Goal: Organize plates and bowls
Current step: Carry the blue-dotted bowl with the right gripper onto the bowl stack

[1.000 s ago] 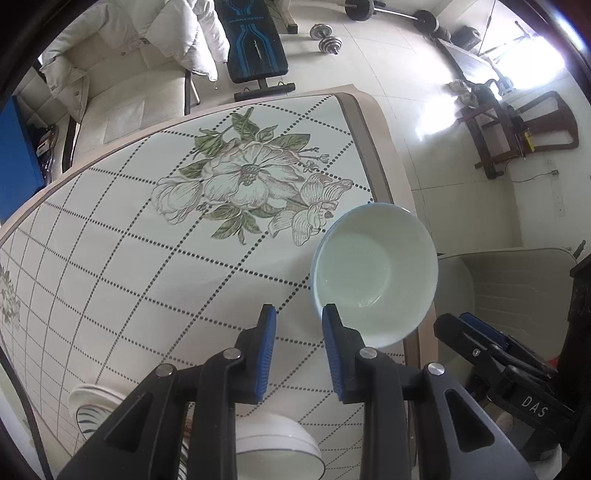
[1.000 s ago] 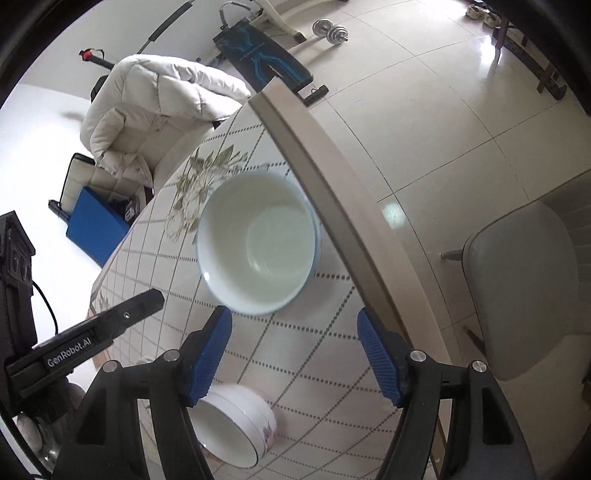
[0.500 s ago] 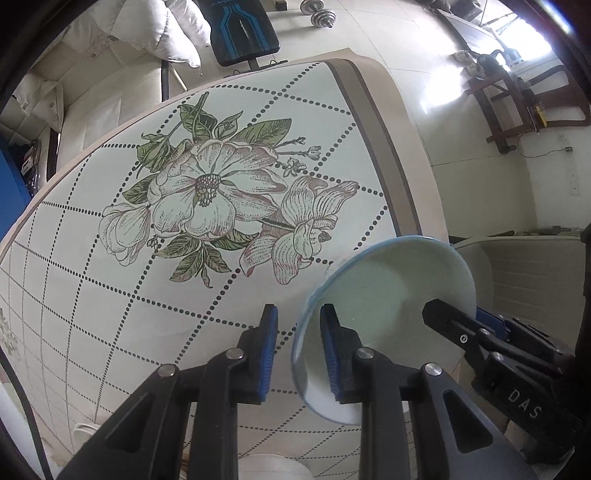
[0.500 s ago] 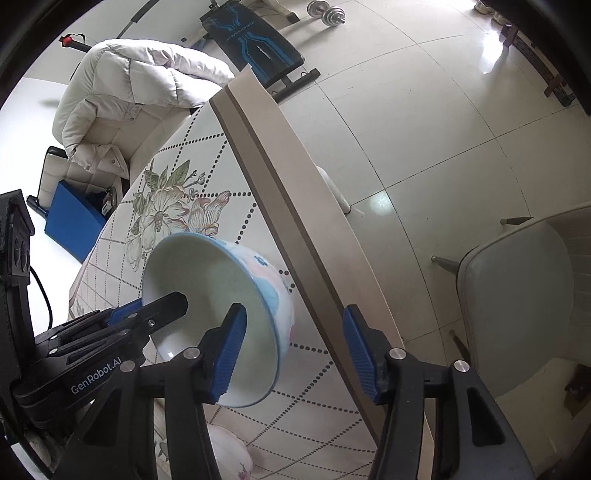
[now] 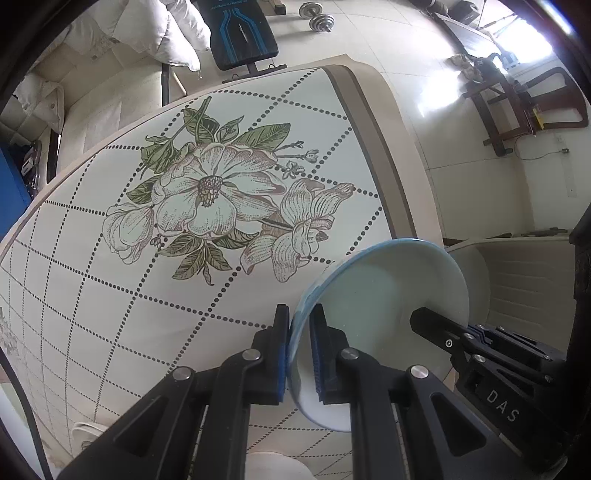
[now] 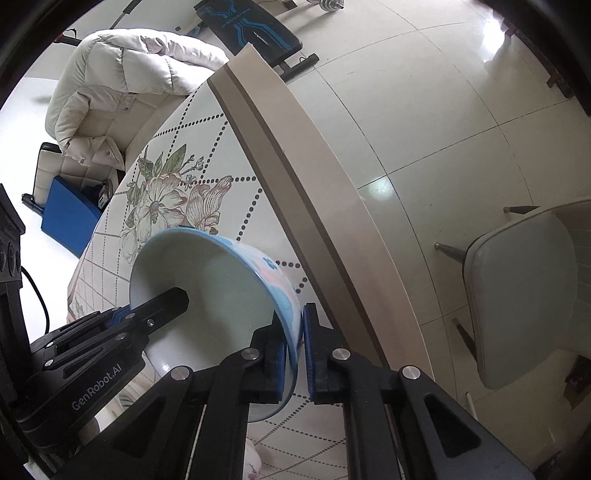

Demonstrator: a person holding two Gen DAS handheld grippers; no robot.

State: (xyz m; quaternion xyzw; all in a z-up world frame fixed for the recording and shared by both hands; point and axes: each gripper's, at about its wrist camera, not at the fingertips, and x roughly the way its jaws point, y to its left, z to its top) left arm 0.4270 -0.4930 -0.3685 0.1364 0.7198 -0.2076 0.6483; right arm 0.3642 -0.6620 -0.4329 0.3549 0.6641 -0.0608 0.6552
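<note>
Both claws grip the same bowl [image 5: 384, 295] at opposite sides of its rim. The bowl is light blue outside with a pink-and-blue floral pattern and plain pale inside.

Left claw [image 5: 299, 350]: closed on the bowl rim. One blue-padded finger sits against the outer wall, the other against the inner wall, with the rim clamped between them. In the left wrist view the right claw's inner finger reaches into the bowl from the right.

Right claw [image 6: 294, 350]: closed on the bowl [image 6: 221, 288] rim at the side nearest the counter edge. One finger is inside the bowl, one outside, against the patterned wall. In the right wrist view the left claw [image 6: 155, 314] enters the bowl from the lower left.

Bowl position: tilted, with its opening turned toward the left claw's side, near the counter's [image 5: 110, 295] right edge and beside the printed flower motif [image 5: 218, 206]. Whether its base touches the counter cannot be determined.

Other items on the counter: a second white bowl [image 5: 273, 465] at the bottom edge of the left wrist view and part of a white dish [image 5: 86, 432] at lower left.

Beyond the counter: a padded chair [image 6: 517, 295] on the tiled floor, a weight bench [image 5: 240, 33] and dumbbells [image 5: 317, 16].
</note>
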